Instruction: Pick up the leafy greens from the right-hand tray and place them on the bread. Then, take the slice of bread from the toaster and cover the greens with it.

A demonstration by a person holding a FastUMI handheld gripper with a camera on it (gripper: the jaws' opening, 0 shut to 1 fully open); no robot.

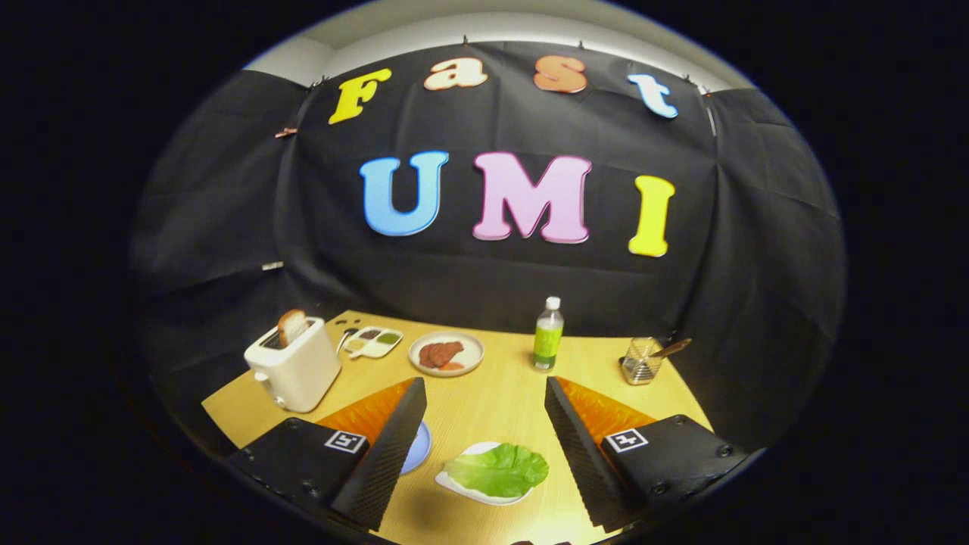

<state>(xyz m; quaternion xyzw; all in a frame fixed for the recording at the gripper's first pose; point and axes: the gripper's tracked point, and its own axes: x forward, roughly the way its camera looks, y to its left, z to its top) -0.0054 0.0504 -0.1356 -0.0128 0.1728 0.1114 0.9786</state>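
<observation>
A green lettuce leaf (498,468) lies on a white tray (471,490) on the wooden table, low between my two fingers. My gripper (484,393) is open wide above the table, with nothing held. A blue plate (419,448) peeks out from behind the left finger (387,446); what lies on it is hidden. A white toaster (297,365) stands beyond the left finger, with a slice of bread (291,326) sticking up out of its slot.
Further back are a small white dish of sauces (372,341), a plate with dark slices of meat (446,353), a green-labelled bottle (548,335) and a glass jar with a wooden-handled utensil (643,360). The table (492,393) ends at the black cloth wall.
</observation>
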